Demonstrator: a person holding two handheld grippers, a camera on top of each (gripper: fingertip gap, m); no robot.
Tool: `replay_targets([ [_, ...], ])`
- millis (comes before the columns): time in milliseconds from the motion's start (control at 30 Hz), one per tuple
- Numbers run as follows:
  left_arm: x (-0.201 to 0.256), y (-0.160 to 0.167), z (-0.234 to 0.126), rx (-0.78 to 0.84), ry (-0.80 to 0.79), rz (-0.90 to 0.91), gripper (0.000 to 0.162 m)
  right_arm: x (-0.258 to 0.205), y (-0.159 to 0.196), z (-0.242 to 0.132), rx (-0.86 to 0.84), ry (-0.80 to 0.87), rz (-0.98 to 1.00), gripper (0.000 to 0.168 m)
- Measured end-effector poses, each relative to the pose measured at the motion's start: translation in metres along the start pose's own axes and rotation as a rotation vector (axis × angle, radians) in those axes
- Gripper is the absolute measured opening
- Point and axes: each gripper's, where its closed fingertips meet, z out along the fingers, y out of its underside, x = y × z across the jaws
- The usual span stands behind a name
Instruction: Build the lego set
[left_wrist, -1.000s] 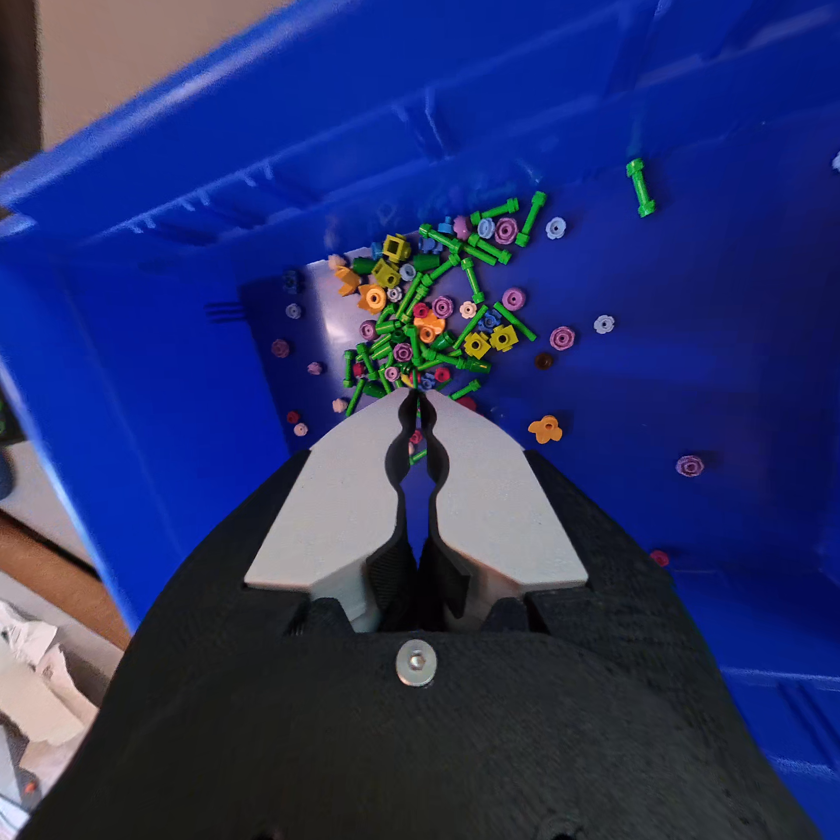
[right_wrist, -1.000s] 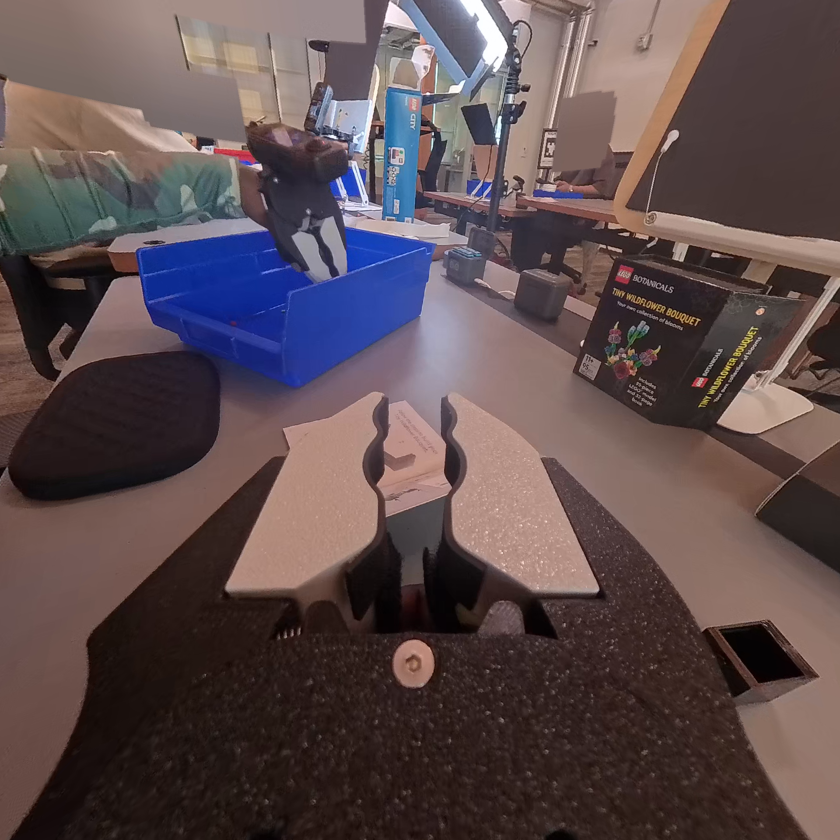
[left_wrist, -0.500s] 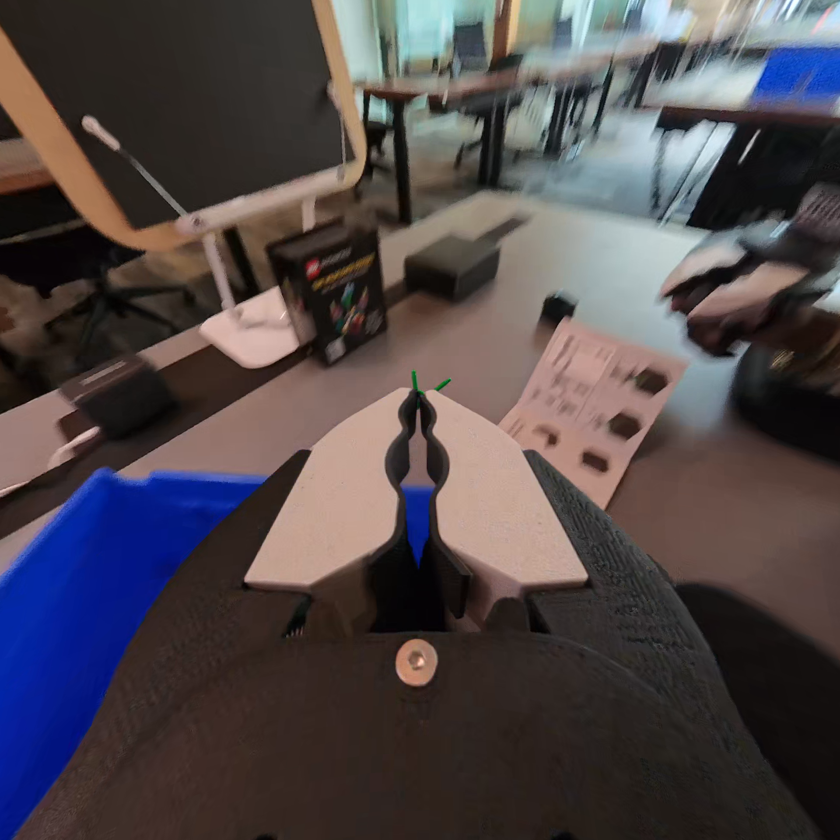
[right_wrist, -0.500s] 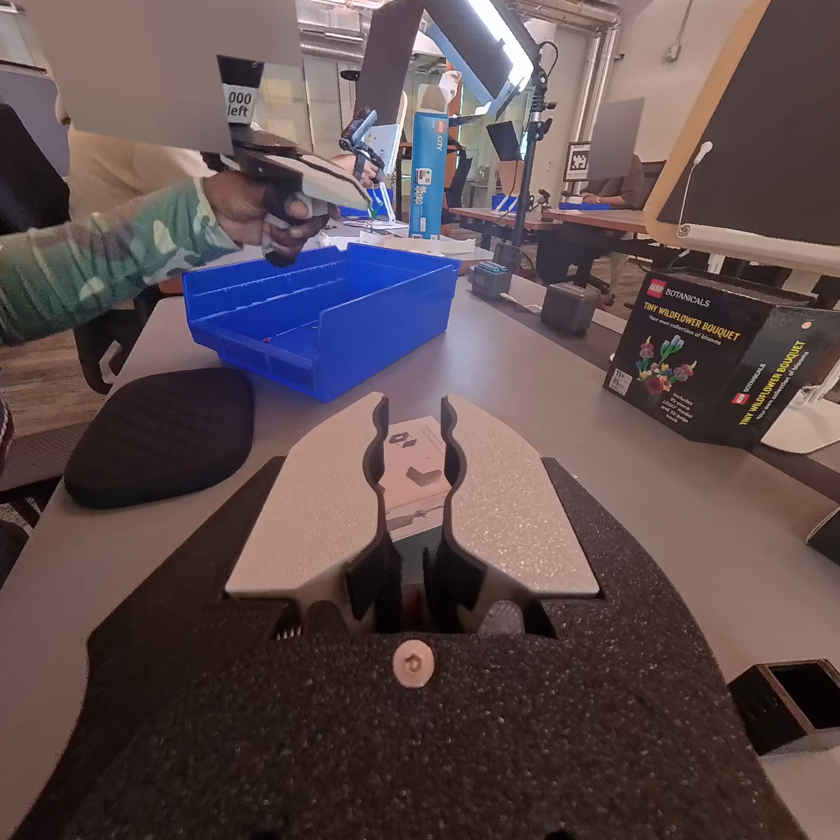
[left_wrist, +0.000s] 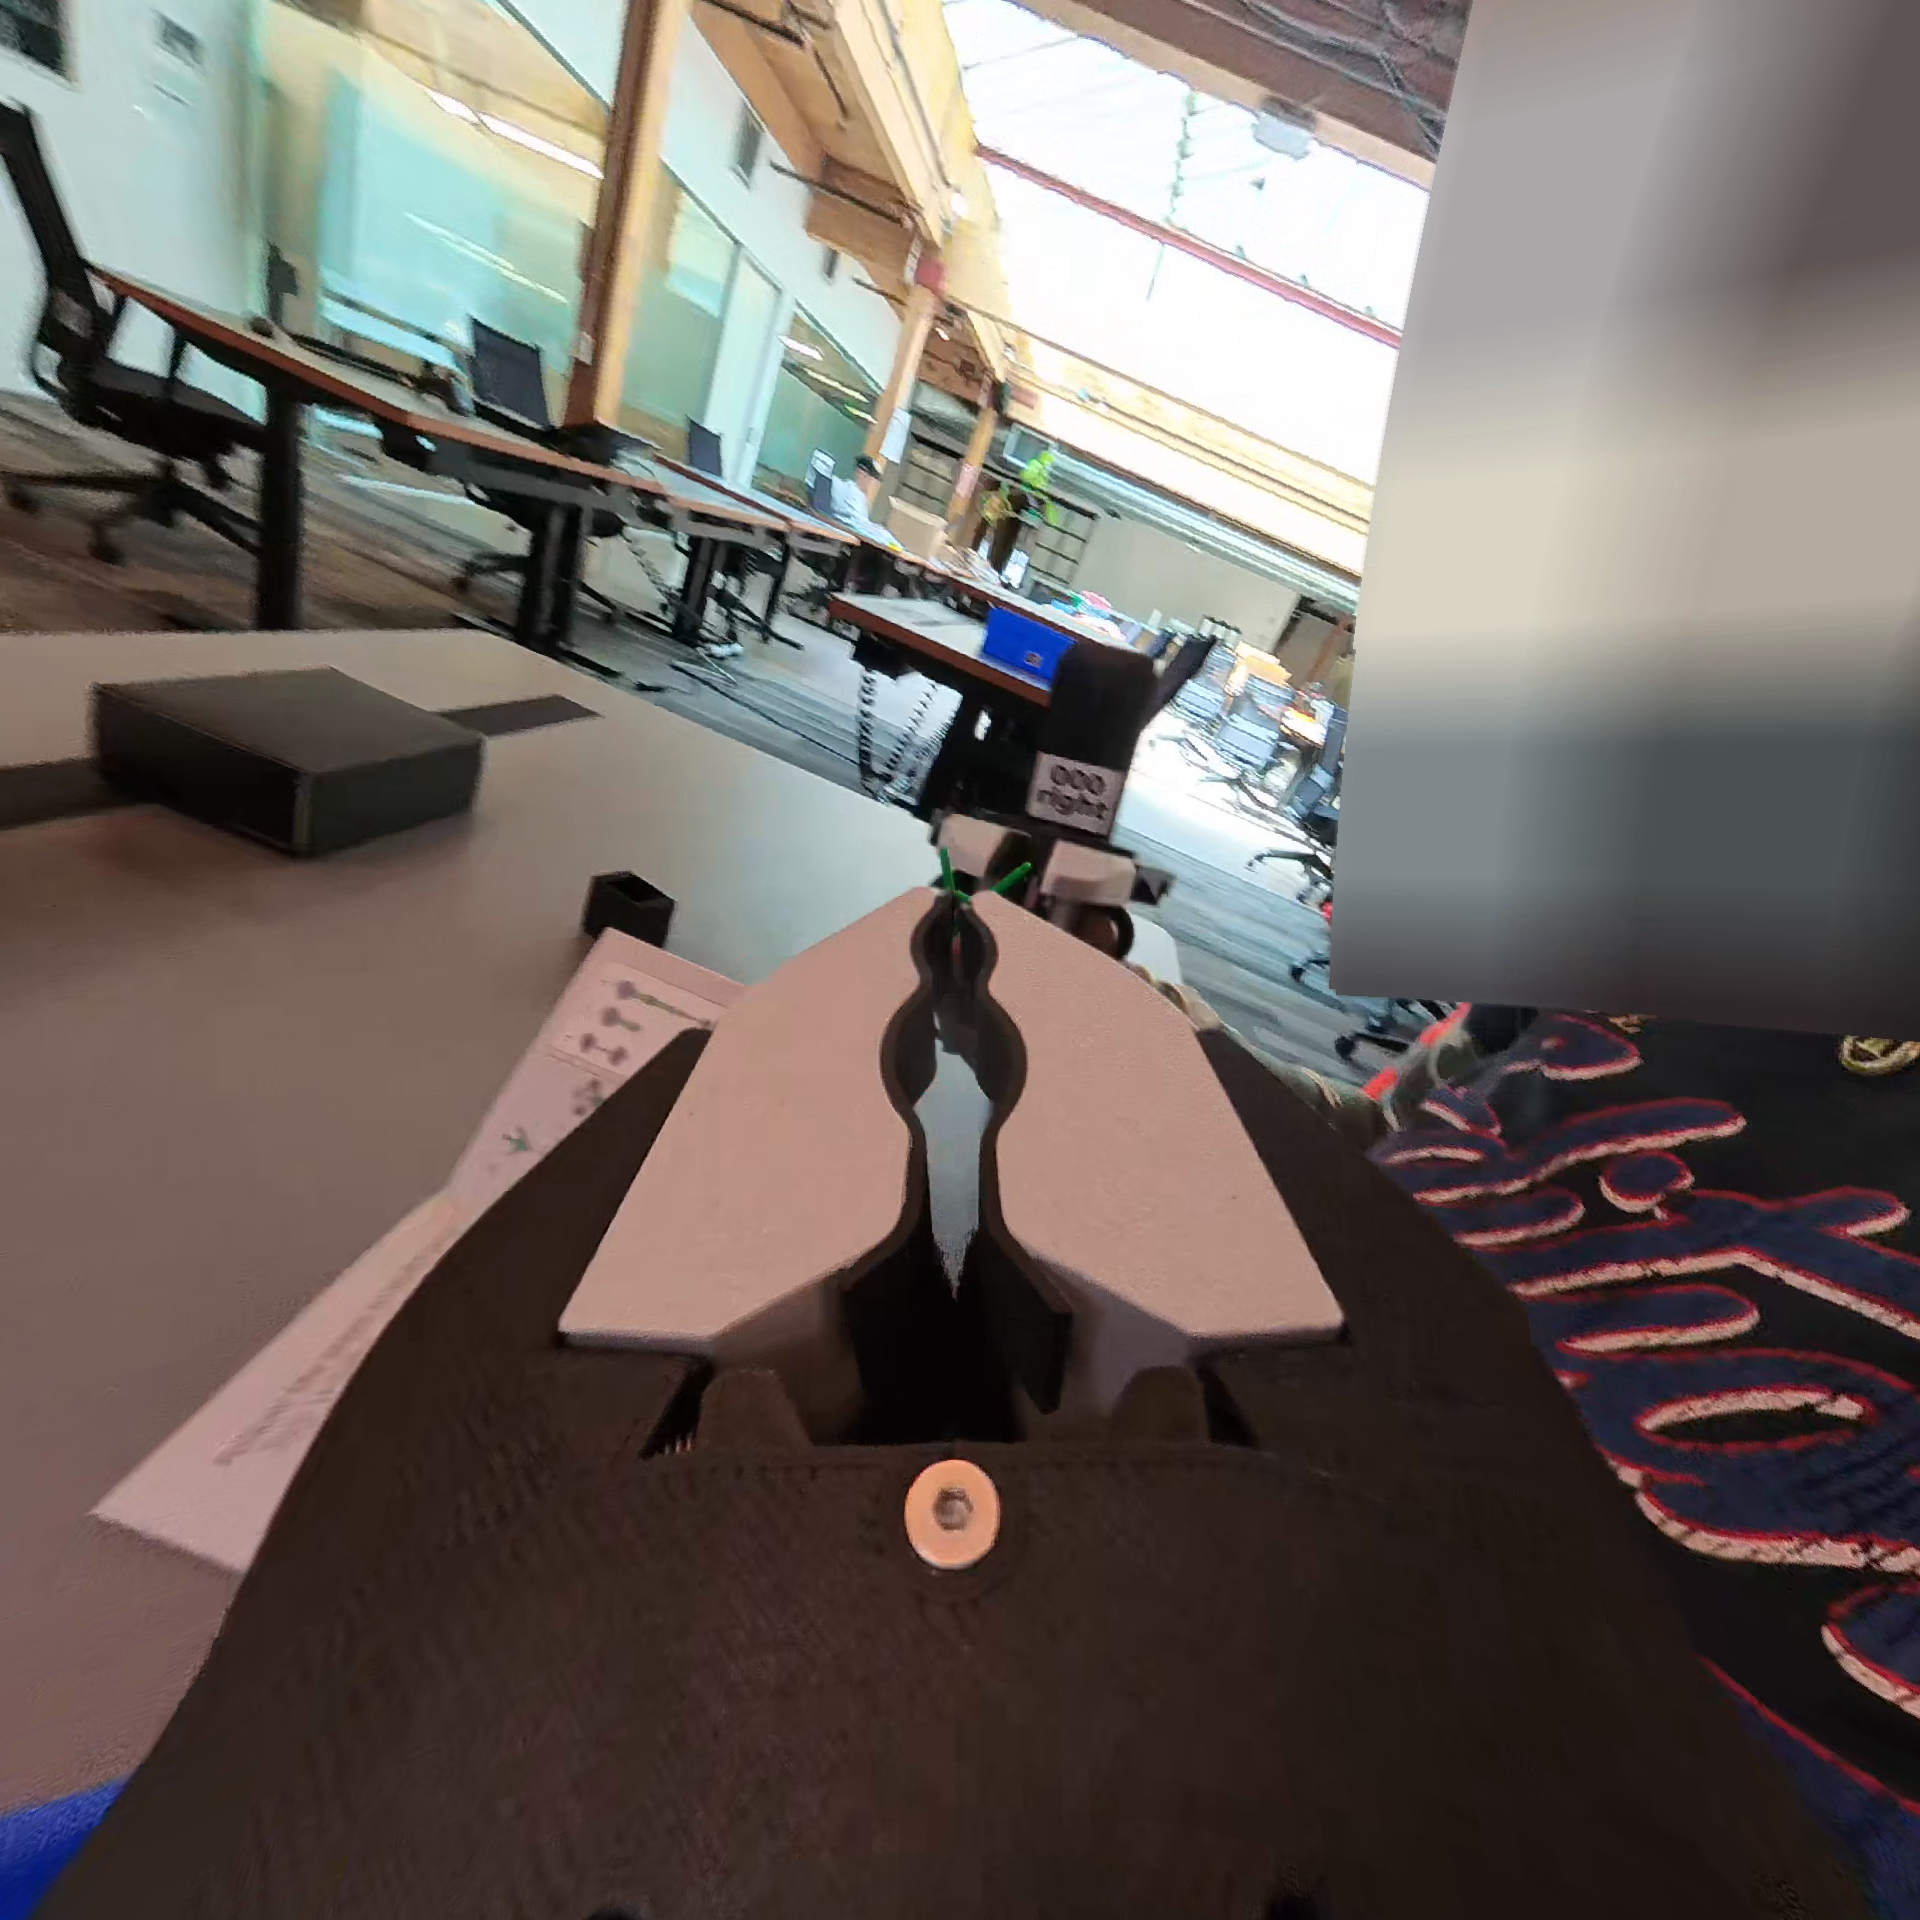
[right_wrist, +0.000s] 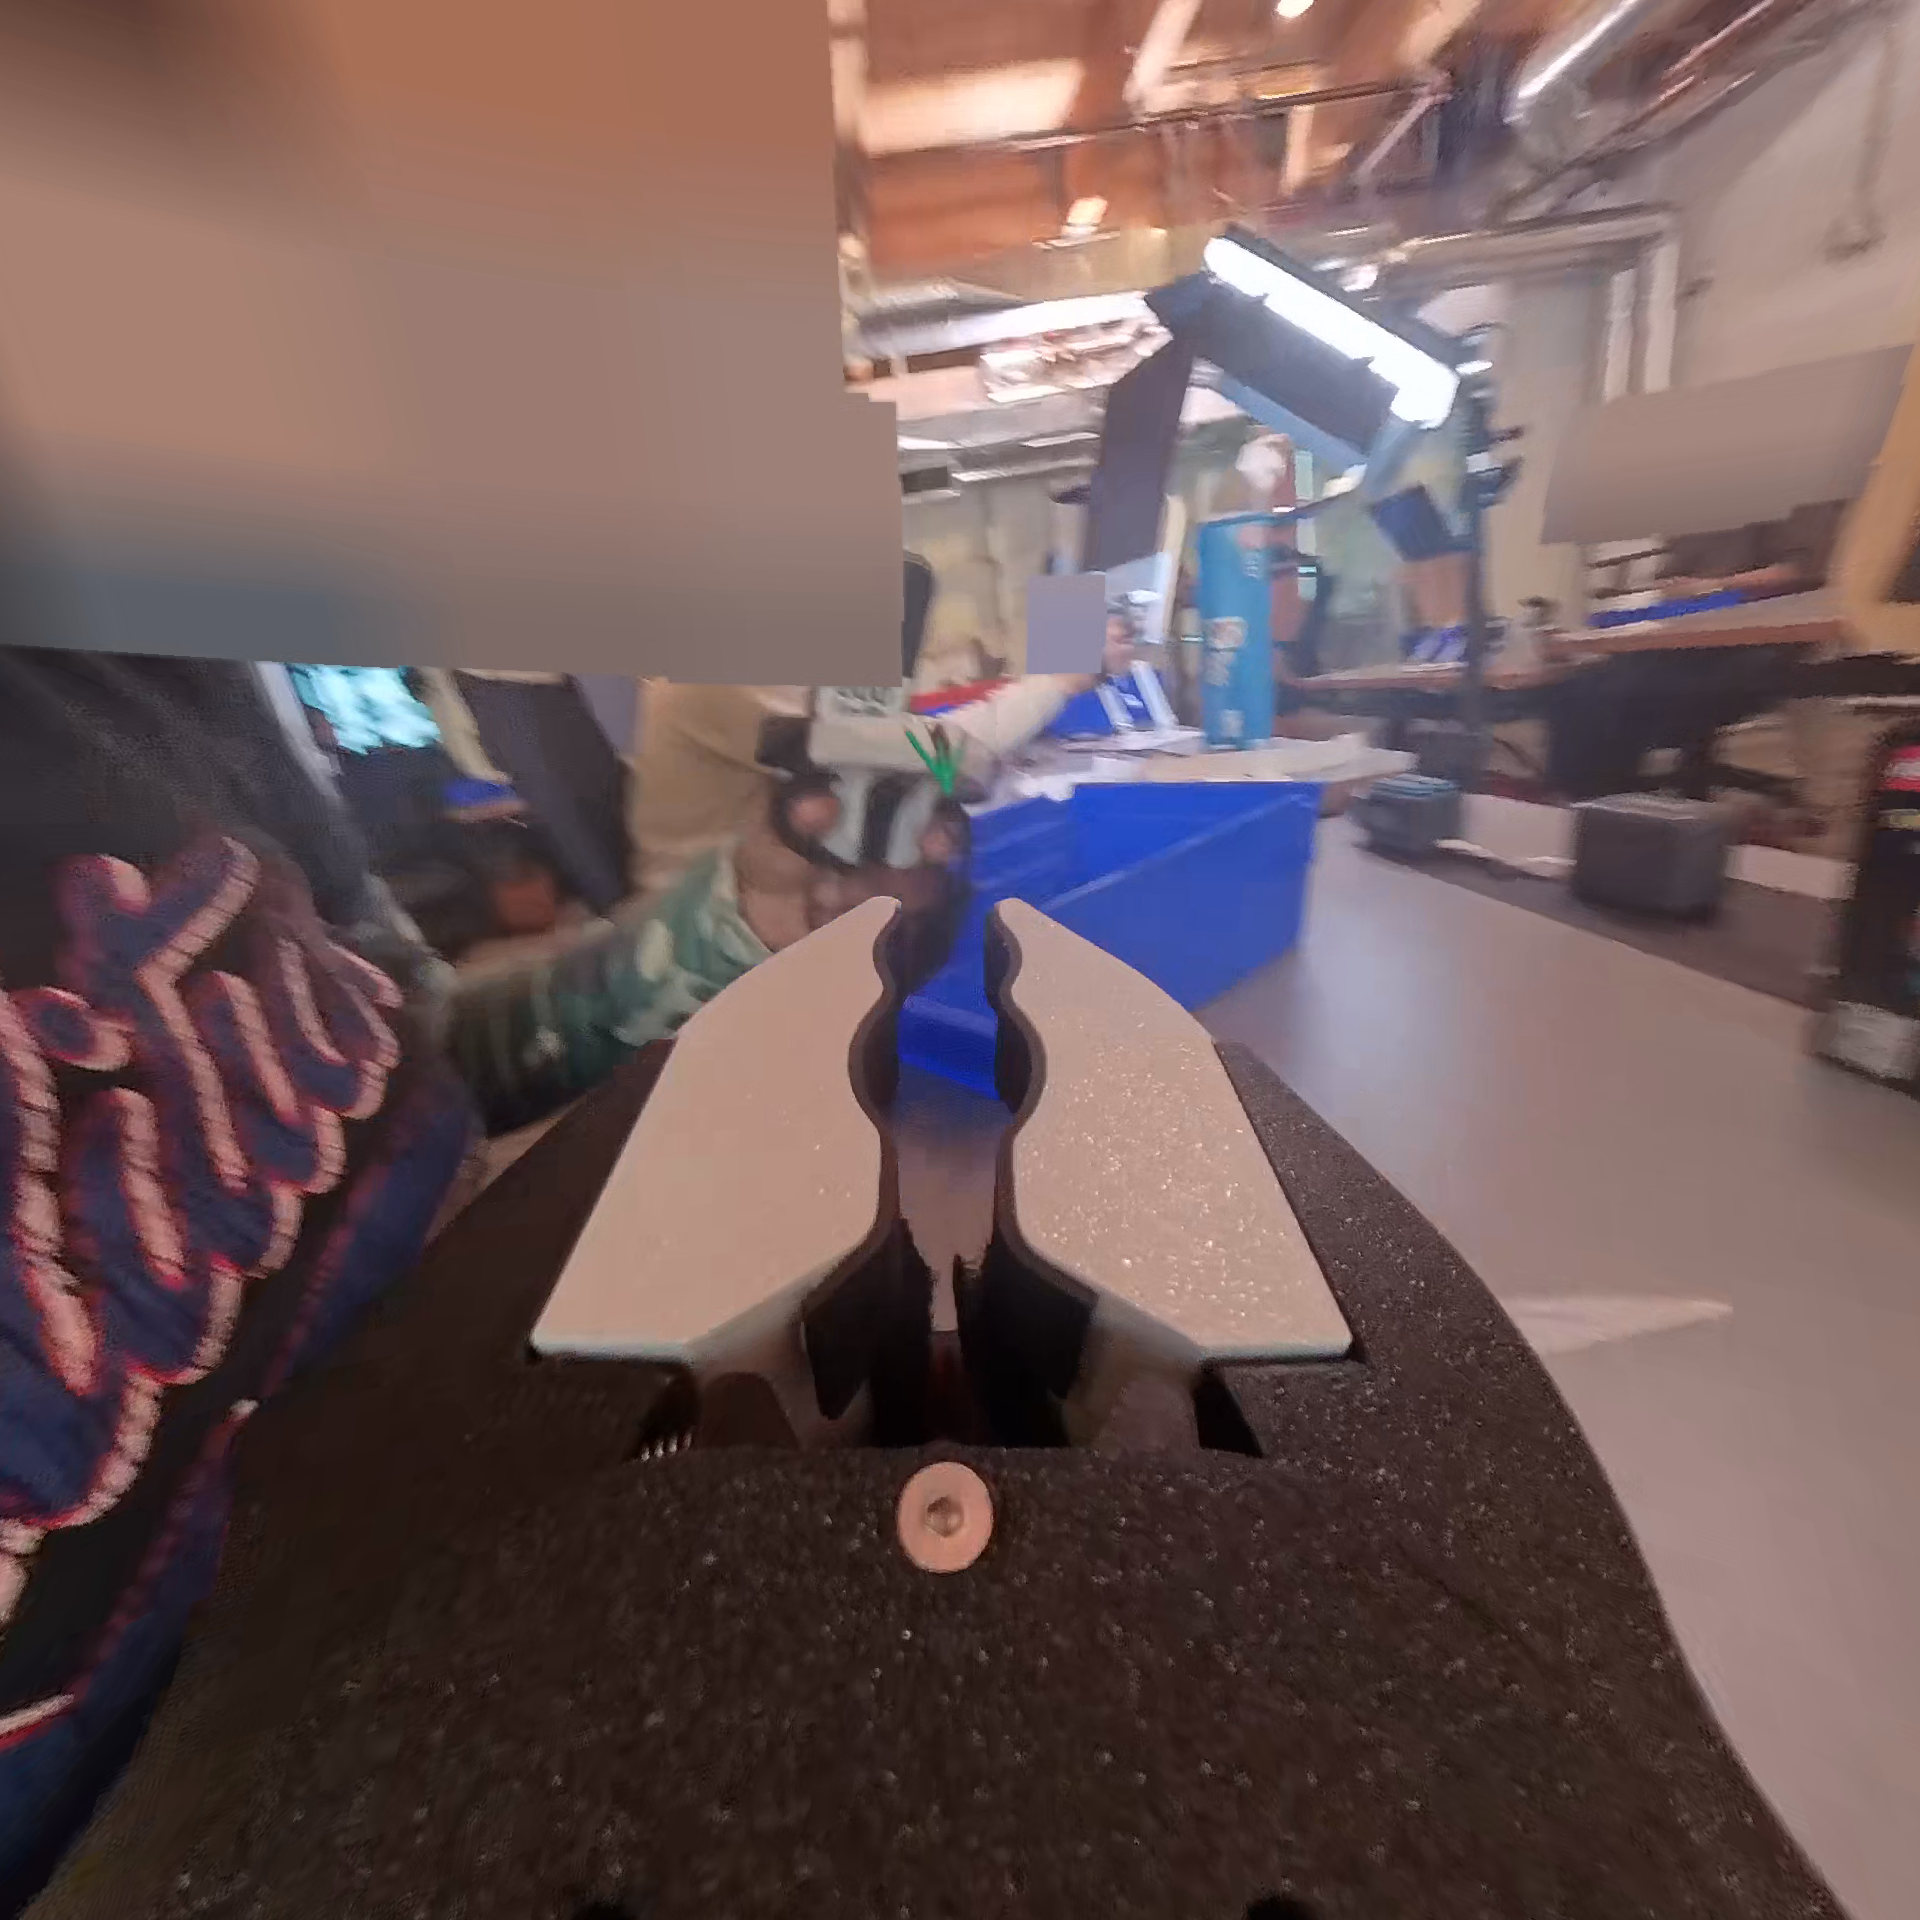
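The left gripper (left_wrist: 954, 914), jaws clamped on the green stem pieces (left_wrist: 977, 885), has been lifted from the blue bin (right_wrist: 1174, 873) and now faces the right gripper (right_wrist: 940, 914), whose jaws are parted and empty. A handover or joining step is judged next.

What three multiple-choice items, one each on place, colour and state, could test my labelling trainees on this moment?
1. Where does the white instruction sheet lie?
A. in the bin
B. on the grey table
C. on the floor

2. What colour are the thin lego stems at the left gripper tips?
A. green
B. orange
C. pink

3. How does the right gripper stand?
A. shut on a flower
B. shut on paper
C. open, empty

Answers: B, the sheet lies flat on the tabletop; A, two green stems stick out from the closed tips; C, a clear gap shows between its grey fingers.
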Motion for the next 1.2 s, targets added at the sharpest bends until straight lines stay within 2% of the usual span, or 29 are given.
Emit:
replay_targets([
  [100, 0.015, 0.023, 0.013, -0.089, 0.076, -0.005, 0.001, -0.013, 0.008, 0.009, -0.027, -0.114, 0.122, 0.016],
  [300, 0.033, 0.047, 0.027, -0.21, 0.14, 0.051, 0.001, -0.025, 0.016, 0.019, -0.07, -0.147, 0.112, 0.016],
  [933, 0.04, 0.062, 0.039, -0.266, 0.177, 0.056, 0.002, -0.037, 0.029, 0.021, -0.137, -0.202, 0.105, 0.002],
  [1067, 0.034, 0.058, 0.034, -0.286, 0.116, 0.071, 0.026, -0.034, 0.028, 0.014, -0.143, -0.137, 0.05, 0.002],
  [1200, 0.009, 0.036, 0.007, -0.282, -0.087, 0.158, 0.044, -0.025, 0.036, -0.002, -0.166, -0.026, 0.055, 0.001],
])
